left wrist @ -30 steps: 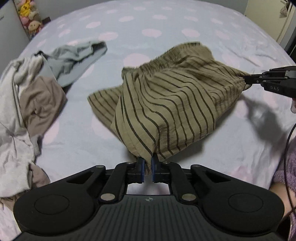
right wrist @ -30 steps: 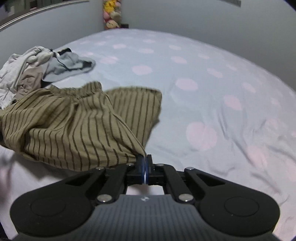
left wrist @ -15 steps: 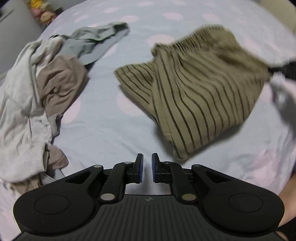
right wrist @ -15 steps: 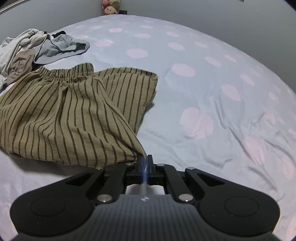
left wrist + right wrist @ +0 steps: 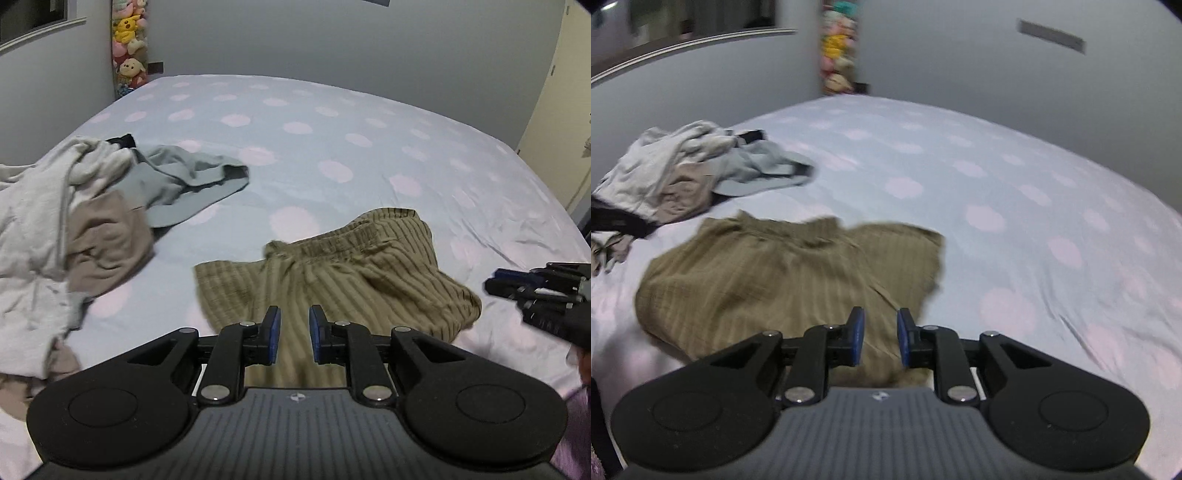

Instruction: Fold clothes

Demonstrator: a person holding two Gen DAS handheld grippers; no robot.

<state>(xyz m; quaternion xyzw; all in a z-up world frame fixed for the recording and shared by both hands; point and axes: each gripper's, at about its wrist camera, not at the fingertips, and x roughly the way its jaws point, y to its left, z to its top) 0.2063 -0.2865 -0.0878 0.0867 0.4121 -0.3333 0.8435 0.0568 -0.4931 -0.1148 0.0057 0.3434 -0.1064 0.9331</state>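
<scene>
Olive striped shorts (image 5: pixel 343 273) (image 5: pixel 783 273) lie loosely folded on the bed, waistband toward the far side. My left gripper (image 5: pixel 294 334) hovers over their near edge, jaws opening, with nothing pinched between the blue pads. The right gripper (image 5: pixel 879 336) likewise hangs above the shorts' near edge with its jaws opening and nothing gripped. In the left wrist view the right gripper (image 5: pixel 496 286) appears at the right edge, just off the shorts' right corner.
The bed has a pale blue sheet with pink dots (image 5: pixel 332 140). A heap of unfolded clothes (image 5: pixel 66 221) (image 5: pixel 687 173), white, tan and grey-blue, lies at the left. Stuffed toys (image 5: pixel 129 44) stand in the far corner by the wall.
Both grippers let go of the striped shorts, which dropped flat onto the bed. Both jaws went from shut to parted, and both hands rose and tilted up, so the walls show.
</scene>
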